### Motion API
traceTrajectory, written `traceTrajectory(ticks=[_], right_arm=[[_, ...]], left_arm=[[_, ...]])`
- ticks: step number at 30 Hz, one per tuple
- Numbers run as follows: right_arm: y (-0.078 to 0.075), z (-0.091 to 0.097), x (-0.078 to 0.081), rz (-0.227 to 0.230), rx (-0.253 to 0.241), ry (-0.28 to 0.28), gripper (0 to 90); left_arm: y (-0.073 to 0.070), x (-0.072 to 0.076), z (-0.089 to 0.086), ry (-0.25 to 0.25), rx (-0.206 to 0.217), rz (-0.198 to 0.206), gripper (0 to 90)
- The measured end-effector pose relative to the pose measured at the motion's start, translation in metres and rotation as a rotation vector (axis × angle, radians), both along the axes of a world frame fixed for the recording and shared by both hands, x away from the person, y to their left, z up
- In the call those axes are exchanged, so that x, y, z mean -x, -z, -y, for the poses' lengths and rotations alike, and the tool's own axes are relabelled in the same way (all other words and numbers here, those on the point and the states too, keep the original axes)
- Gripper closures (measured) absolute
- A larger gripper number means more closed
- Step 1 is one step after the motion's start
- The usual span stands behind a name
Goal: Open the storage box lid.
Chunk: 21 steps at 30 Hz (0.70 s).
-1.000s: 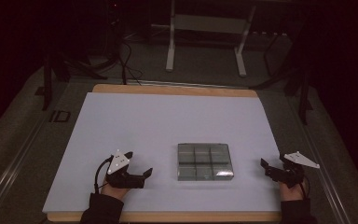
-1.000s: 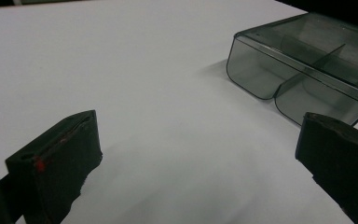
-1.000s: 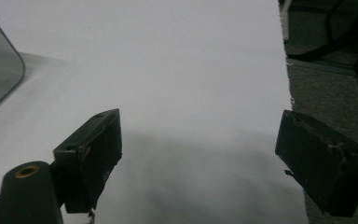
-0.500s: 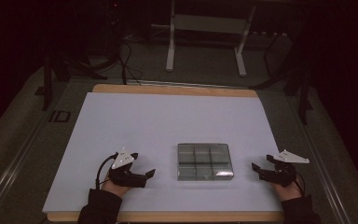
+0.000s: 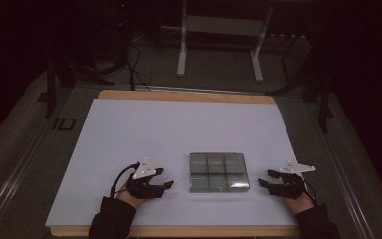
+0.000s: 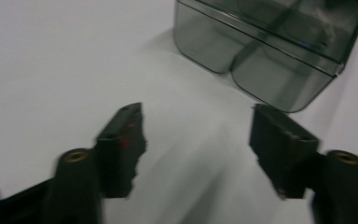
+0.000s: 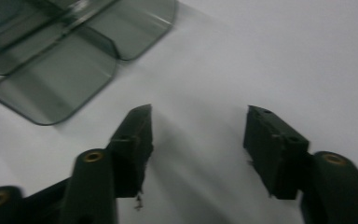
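Clear divided box (image 5: 219, 172), mid tabletop (image 5: 129, 129): left gripper (image 5: 165, 185) & right gripper (image 5: 264, 179) flanked it, fingers apart, empty, just closing; approach level, grip both sides evenly.

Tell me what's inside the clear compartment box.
The clear compartment box shows only its dividers, with no items seen inside. Glare at its near right corner hides a little, and the gripper views catch just its end cells.

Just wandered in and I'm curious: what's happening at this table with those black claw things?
A person holds a claw in each hand at a white table. Between them sits a clear, smoky plastic box split into compartments. The left claw and right claw point at the box from either side, neither touching it. Their jaws have just been closing partway, with nothing between them. It looks like an approach to the box.
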State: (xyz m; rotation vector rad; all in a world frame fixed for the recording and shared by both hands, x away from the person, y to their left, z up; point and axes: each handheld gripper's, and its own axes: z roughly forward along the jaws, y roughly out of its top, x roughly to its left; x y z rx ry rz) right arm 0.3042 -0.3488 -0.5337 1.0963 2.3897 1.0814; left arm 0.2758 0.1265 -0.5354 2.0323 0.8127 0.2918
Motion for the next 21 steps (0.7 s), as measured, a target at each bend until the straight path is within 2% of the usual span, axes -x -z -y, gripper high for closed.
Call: traceTrajectory(ticks=[6,7,8,11,15,16,18,21], right_arm=[[-0.002,-0.008,0.001,0.008,-0.008,-0.055,53.8],[-0.003,-0.011,0.002,0.003,-0.008,-0.084,58.3],[-0.003,-0.013,0.003,0.000,-0.010,-0.099,60.8],[-0.003,-0.018,0.003,-0.007,-0.014,-0.140,69.9],[-0.003,-0.024,0.004,0.000,0.007,-0.184,84.3],[-0.003,-0.025,0.005,-0.001,0.009,-0.191,88.1],[-0.004,-0.026,0.005,0.002,0.000,-0.207,89.9],[-0.005,-0.028,0.005,-0.001,-0.010,-0.229,90.0]], left_arm=[[-0.001,-0.003,0.012,0.057,-0.008,-0.028,60.6],[0.000,-0.005,0.017,0.079,-0.007,-0.043,62.9],[0.000,-0.005,0.017,0.079,-0.007,-0.043,63.4],[0.002,-0.006,0.028,0.124,-0.029,-0.056,70.0],[0.004,-0.007,0.034,0.140,-0.050,-0.056,77.0],[0.004,-0.008,0.036,0.144,-0.057,-0.063,81.4],[0.004,-0.009,0.038,0.153,-0.073,-0.055,86.3],[0.003,-0.009,0.040,0.157,-0.063,-0.056,90.0]])
